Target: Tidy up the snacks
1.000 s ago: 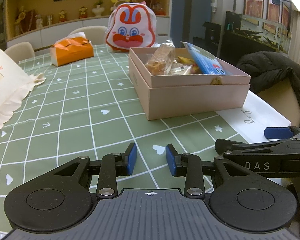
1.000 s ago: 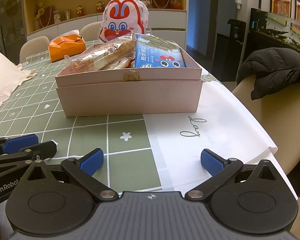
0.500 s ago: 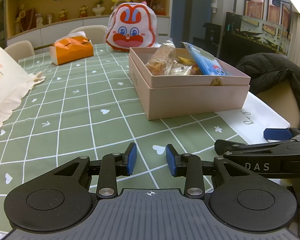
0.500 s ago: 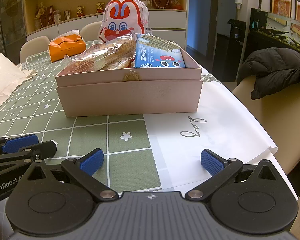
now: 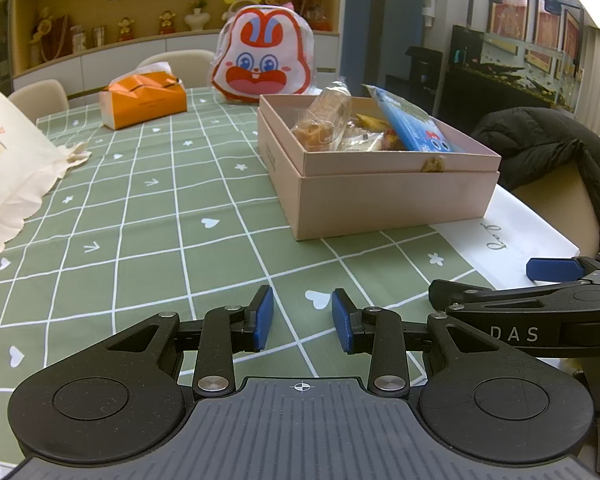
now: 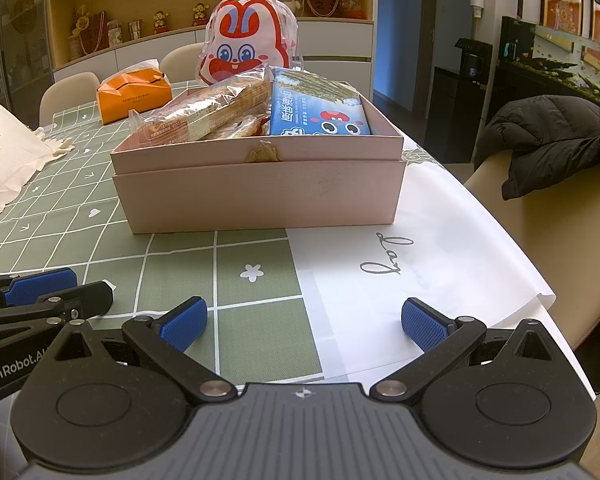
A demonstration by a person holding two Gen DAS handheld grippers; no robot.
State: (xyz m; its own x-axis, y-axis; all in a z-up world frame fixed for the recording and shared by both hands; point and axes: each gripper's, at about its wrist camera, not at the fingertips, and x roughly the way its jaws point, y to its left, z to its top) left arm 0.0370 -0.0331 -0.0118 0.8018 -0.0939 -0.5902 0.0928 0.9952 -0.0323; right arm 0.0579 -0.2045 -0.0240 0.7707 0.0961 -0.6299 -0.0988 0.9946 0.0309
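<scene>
Nothing has shifted: left gripper (image 5: 302, 315) narrowly parted, right gripper (image 6: 304, 322) wide, both empty; pink snack box (image 6: 260, 196) looks packed.

"DAS", perhaps "GenRobot.AI", on tools (image 5: 516, 334)

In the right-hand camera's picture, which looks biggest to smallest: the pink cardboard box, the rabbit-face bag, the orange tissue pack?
Largest to smallest, as they look in the right wrist view:
1. Pink cardboard box
2. Red-and-white rabbit-face bag
3. Orange tissue pack

The box is nearest the camera, so it looks extra large; the bag and pack stand farther back.
</scene>
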